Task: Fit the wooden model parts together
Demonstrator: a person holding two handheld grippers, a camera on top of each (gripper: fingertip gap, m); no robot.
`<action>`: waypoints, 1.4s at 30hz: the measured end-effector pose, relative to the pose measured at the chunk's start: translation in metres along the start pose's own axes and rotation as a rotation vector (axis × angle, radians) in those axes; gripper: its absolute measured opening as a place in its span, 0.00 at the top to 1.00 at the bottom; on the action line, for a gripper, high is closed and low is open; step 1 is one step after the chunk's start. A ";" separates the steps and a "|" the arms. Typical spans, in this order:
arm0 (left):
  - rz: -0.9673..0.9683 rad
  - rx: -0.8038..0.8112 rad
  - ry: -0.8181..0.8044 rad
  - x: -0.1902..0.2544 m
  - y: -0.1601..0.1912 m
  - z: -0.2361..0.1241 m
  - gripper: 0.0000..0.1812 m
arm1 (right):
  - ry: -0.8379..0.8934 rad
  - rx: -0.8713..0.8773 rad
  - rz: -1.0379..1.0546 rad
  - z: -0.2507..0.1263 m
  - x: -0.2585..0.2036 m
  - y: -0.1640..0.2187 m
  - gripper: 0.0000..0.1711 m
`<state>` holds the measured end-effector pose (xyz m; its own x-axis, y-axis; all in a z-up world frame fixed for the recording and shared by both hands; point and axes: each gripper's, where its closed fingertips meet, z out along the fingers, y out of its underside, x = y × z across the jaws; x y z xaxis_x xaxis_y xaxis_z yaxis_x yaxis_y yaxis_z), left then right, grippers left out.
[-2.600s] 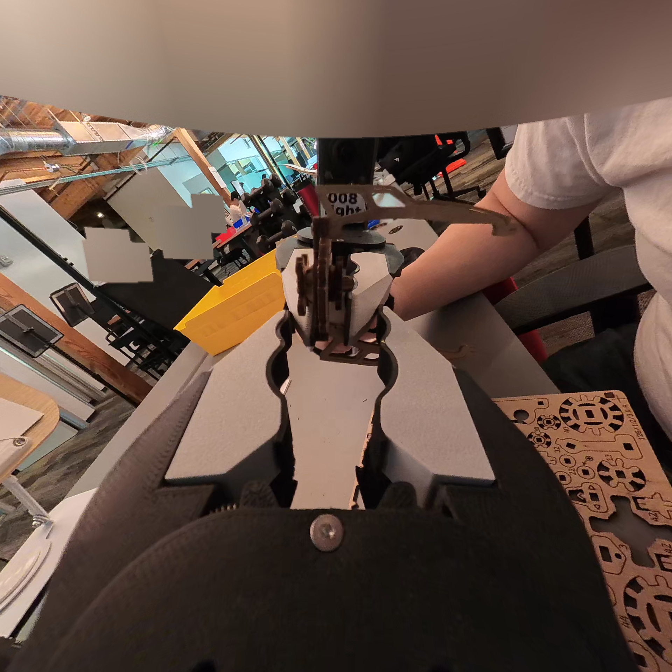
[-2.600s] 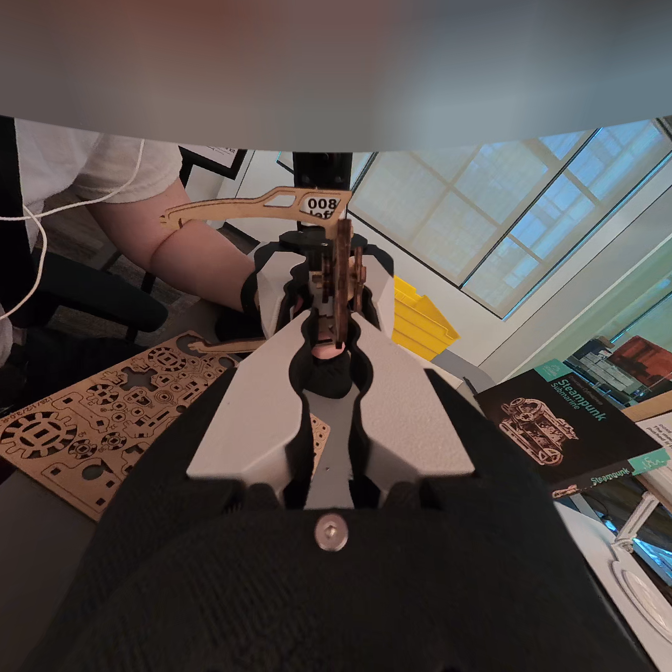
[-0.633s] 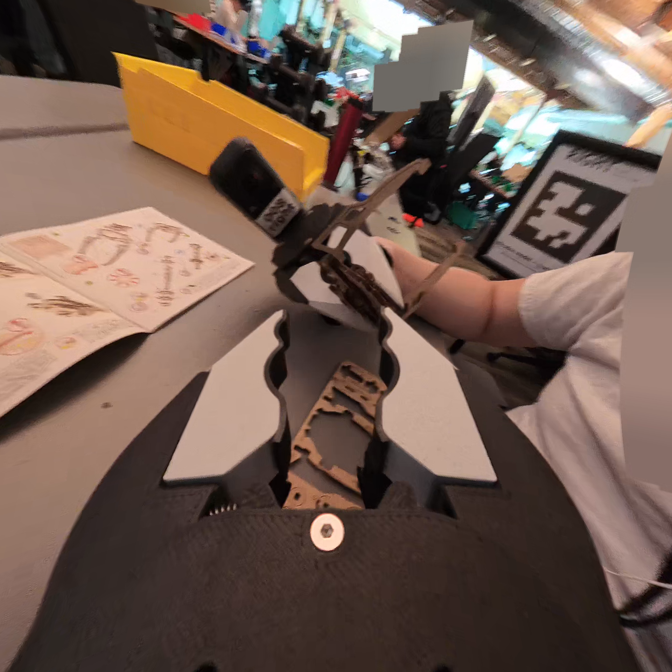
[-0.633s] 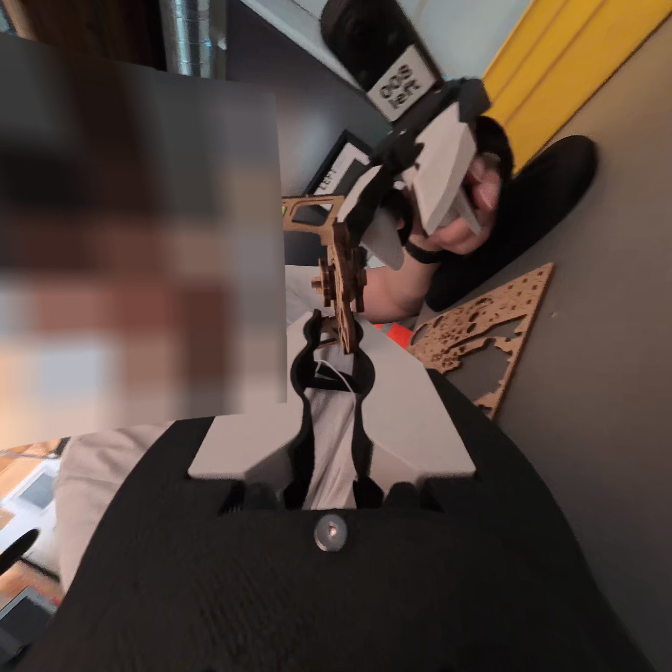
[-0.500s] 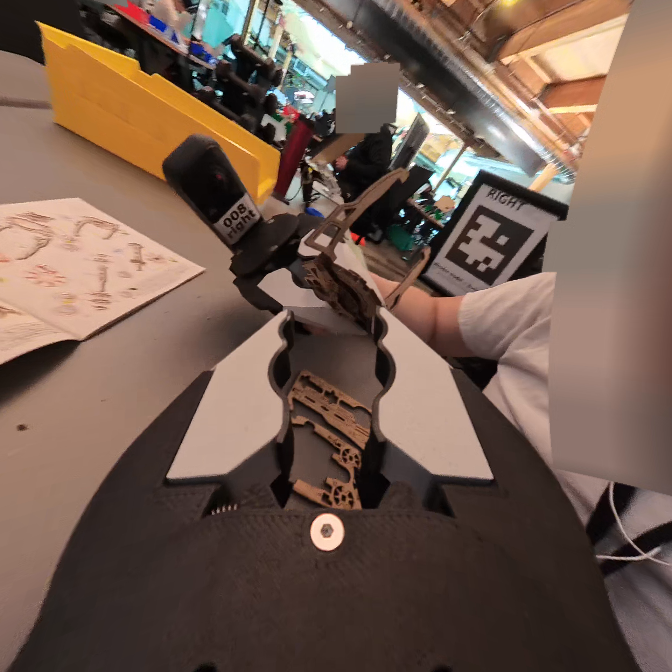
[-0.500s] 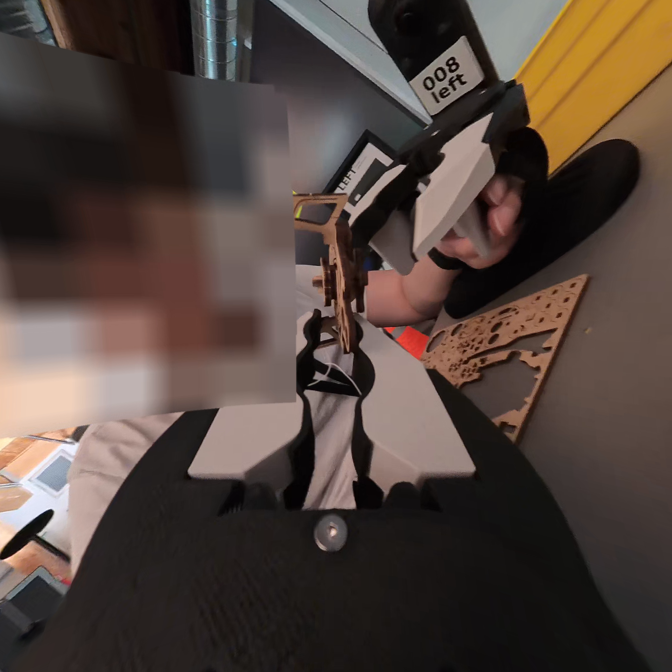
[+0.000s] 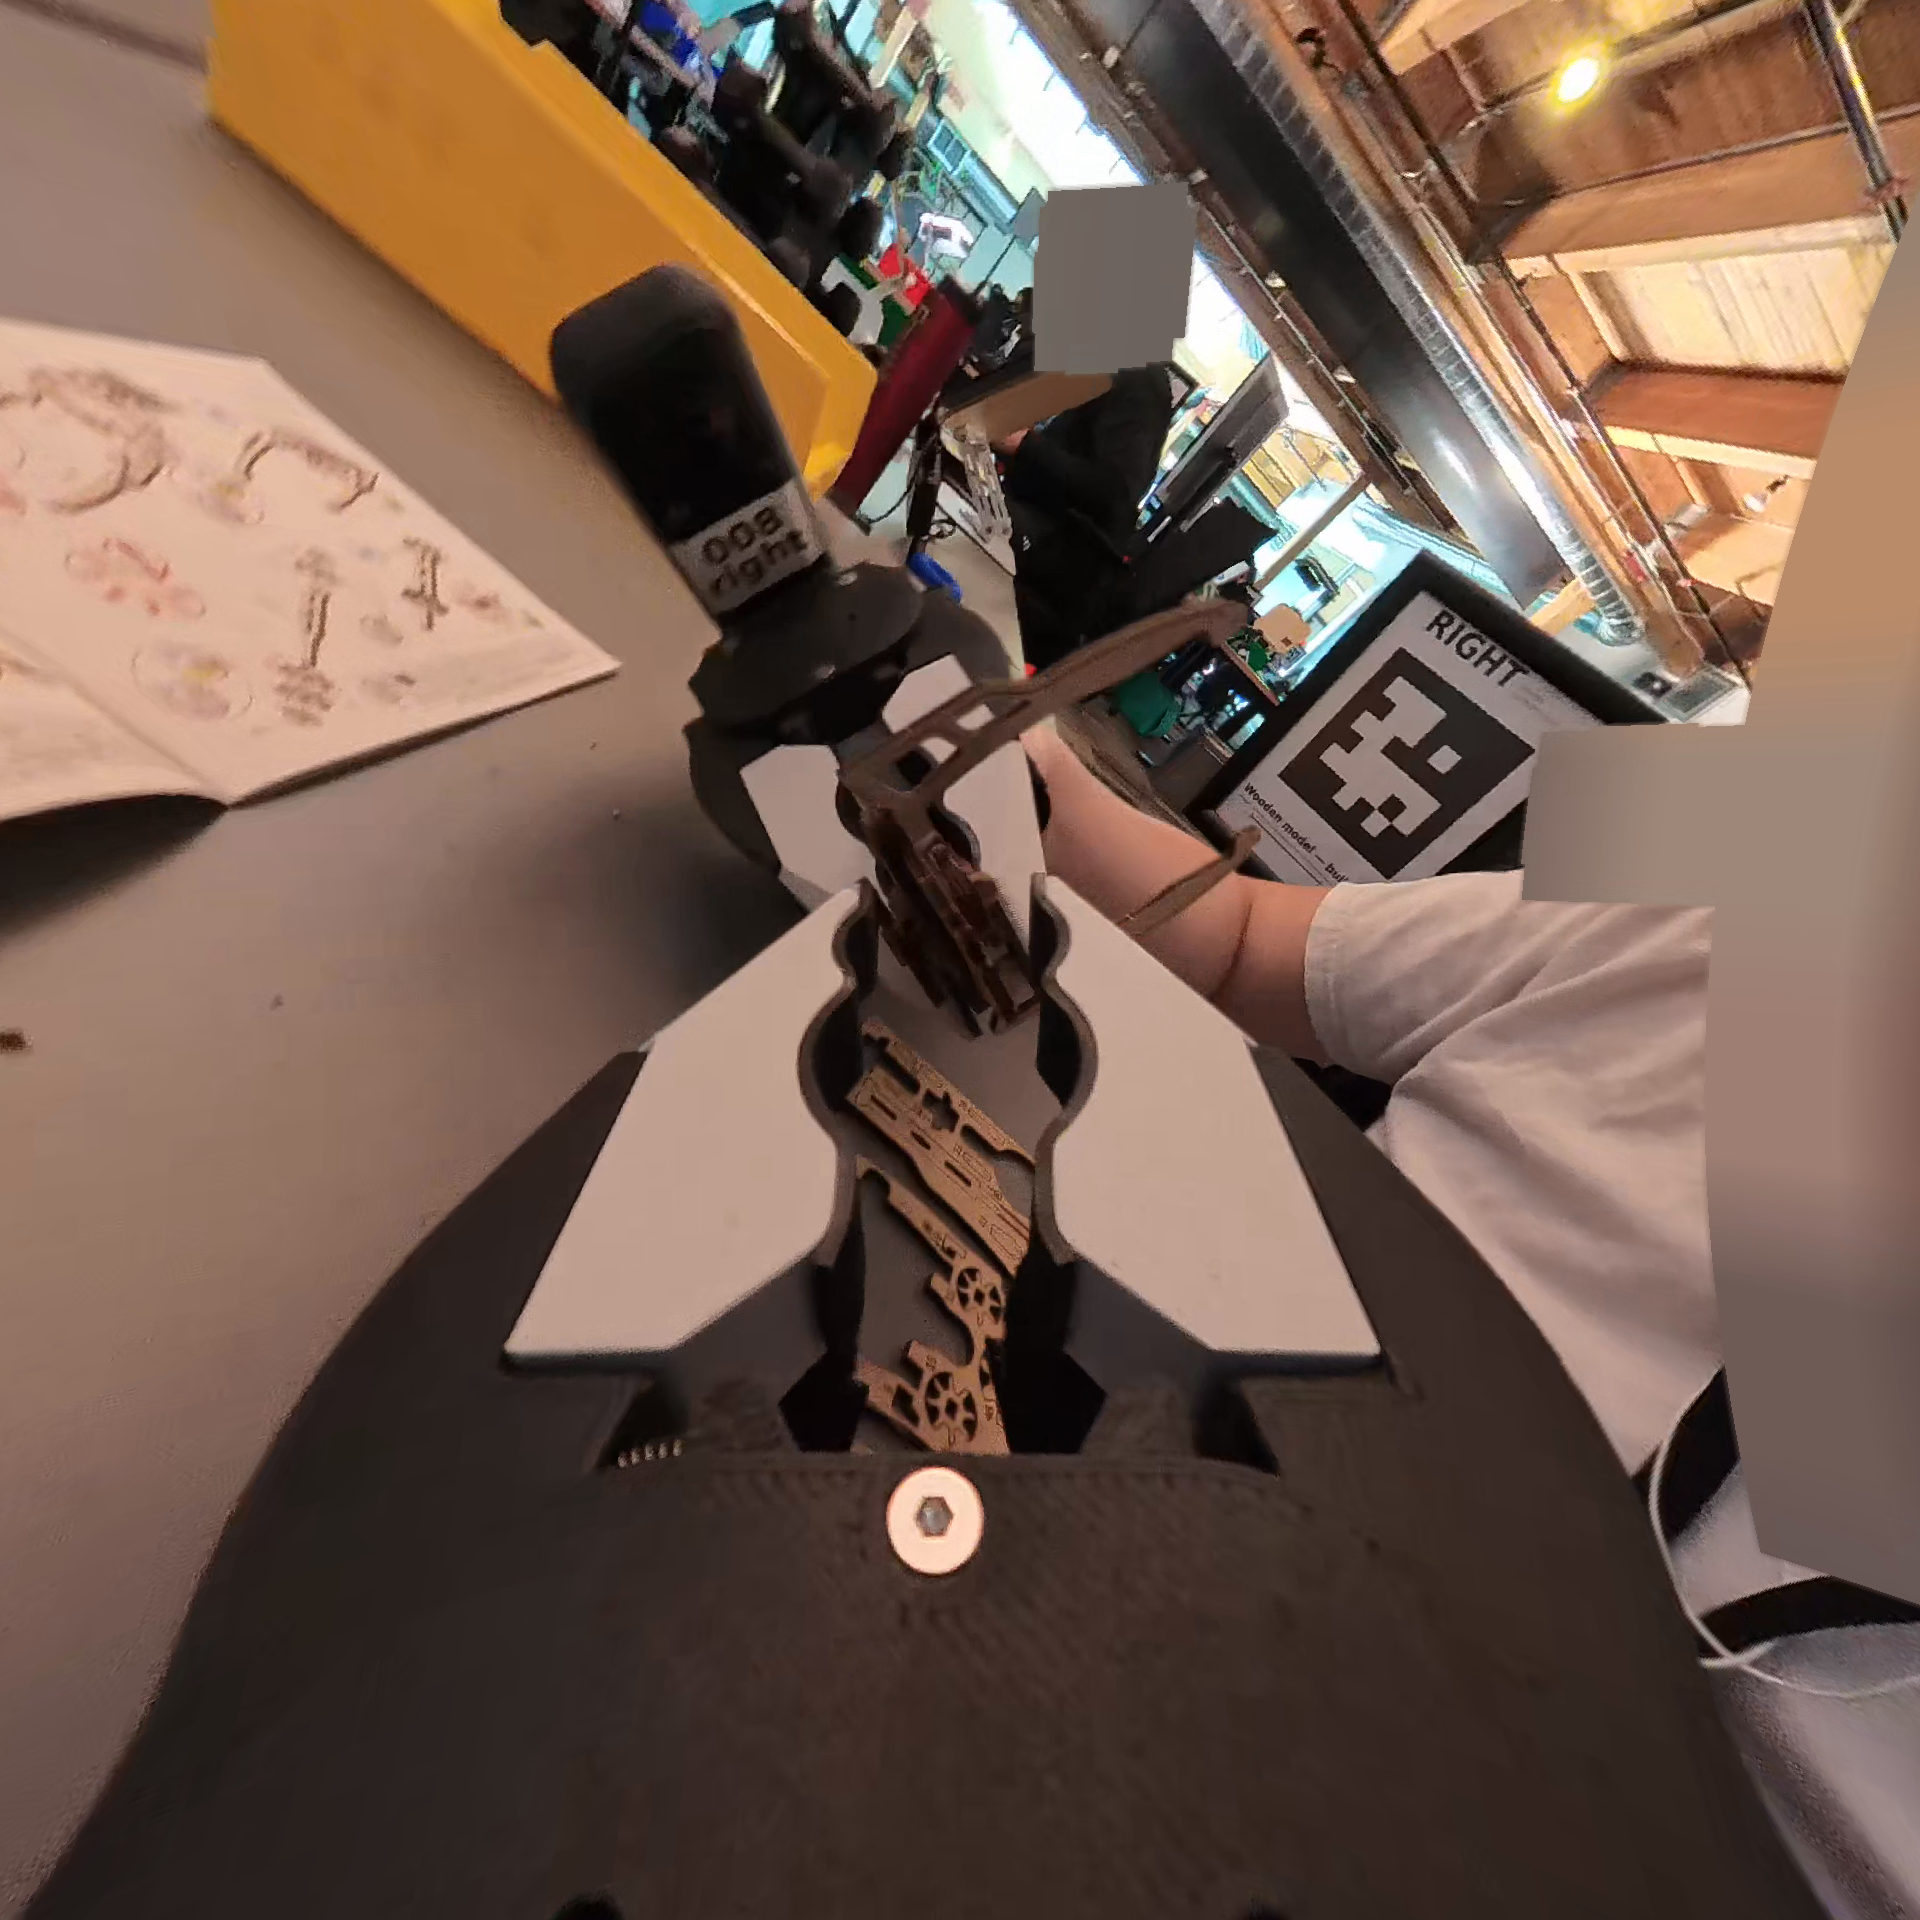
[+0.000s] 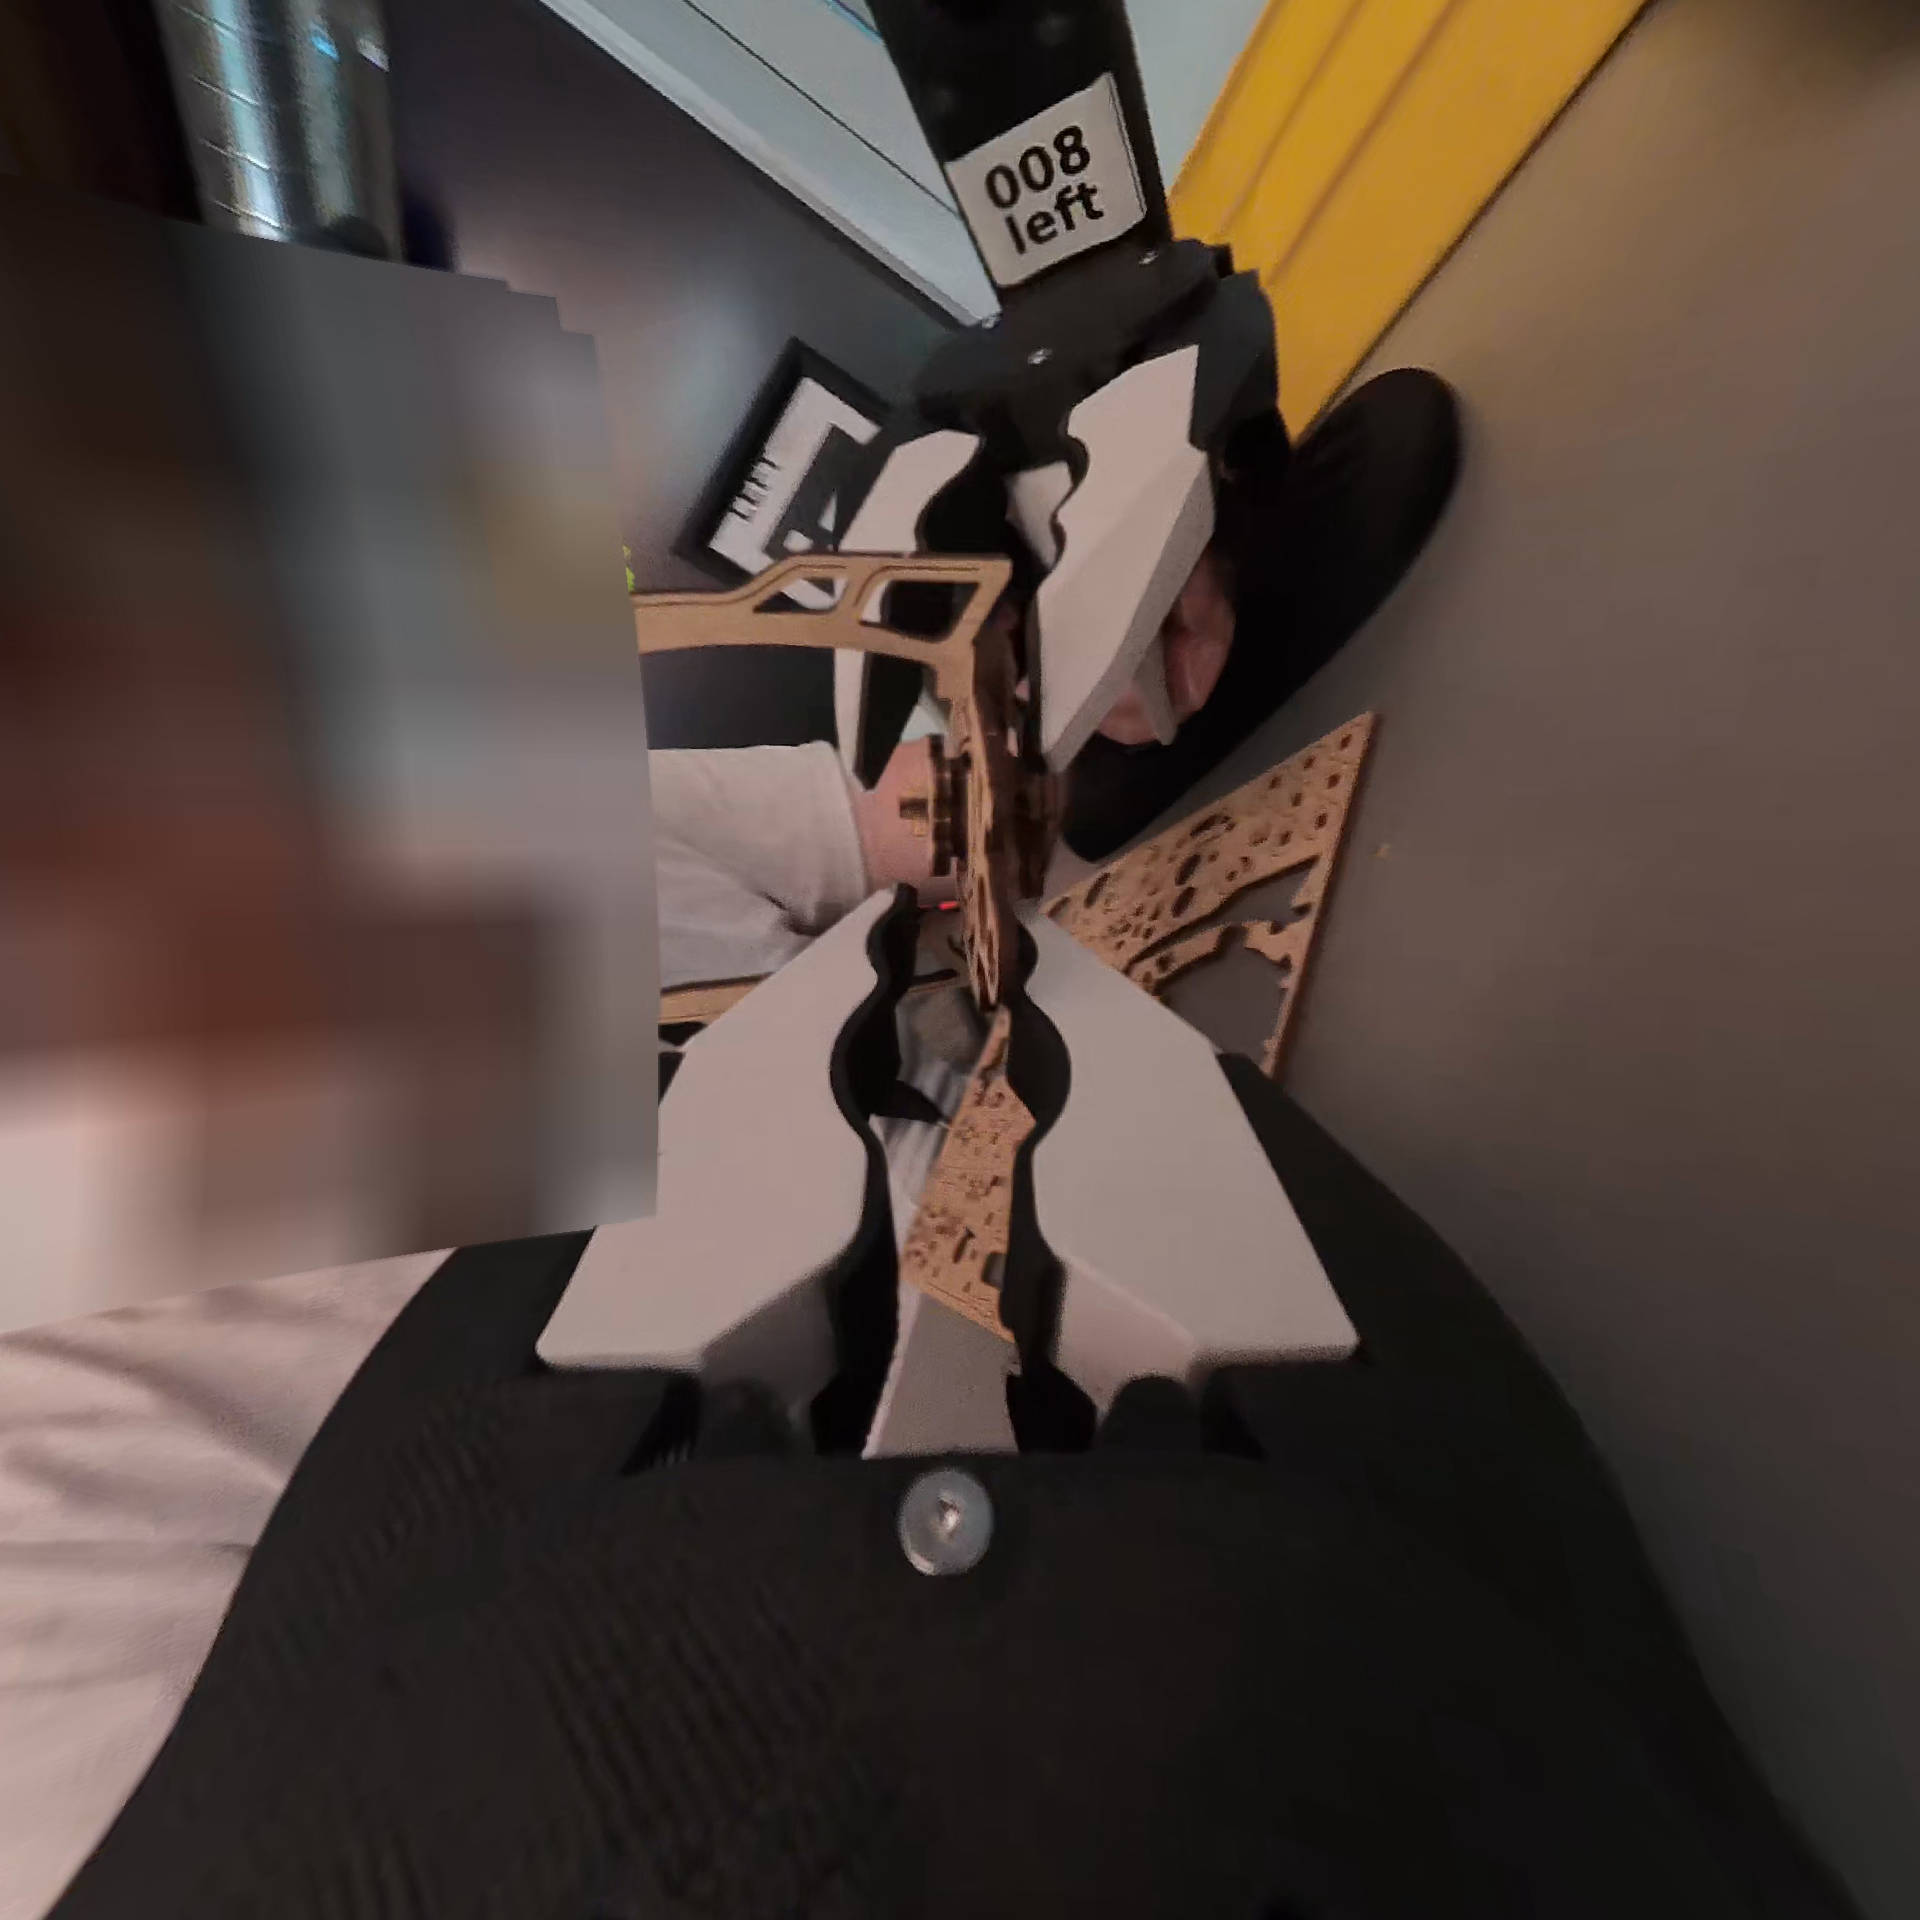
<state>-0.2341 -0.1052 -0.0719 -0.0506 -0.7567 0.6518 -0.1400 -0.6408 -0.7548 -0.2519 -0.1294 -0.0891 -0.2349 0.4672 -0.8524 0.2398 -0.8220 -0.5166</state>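
A wooden model assembly [image 7: 945, 935], a stack of dark gears with a long curved arm [image 7: 1039, 686], hangs in the air between both grippers. My right gripper [image 8: 961, 920] is shut on its lower edge [image 8: 987, 831]. My left gripper [image 7: 951, 904] faces the right one, and its fingers close around the gear stack from the other side. The right gripper [image 7: 914, 862] shows opposite in the left wrist view. The left gripper [image 8: 987, 748] shows in the right wrist view above the gears. A laser-cut wooden part sheet [image 7: 935, 1195] lies on the grey table below and also shows in the right wrist view [image 8: 1226, 904].
An open instruction booklet [image 7: 208, 571] lies on the table to the left. A yellow bin [image 7: 468, 177] stands at the far edge. A framed marker sign [image 7: 1403, 769] stands behind a person in a white shirt [image 7: 1507, 1091], close on the right.
The left gripper has moved in from apart, so the gear stack now sits between its fingers, and its gap has narrowed. The right gripper still holds the assembly.
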 end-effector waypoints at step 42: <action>-0.317 0.326 -0.218 -0.051 -0.027 -0.031 0.88 | 0.793 0.280 -0.762 -0.033 0.026 -0.075 1.00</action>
<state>-0.2586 -0.0455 -0.0829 0.1567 -0.5054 0.8485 0.2031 -0.8243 -0.5285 -0.2446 -0.0451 -0.0752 0.4575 0.8695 -0.1863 0.0474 -0.2331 -0.9713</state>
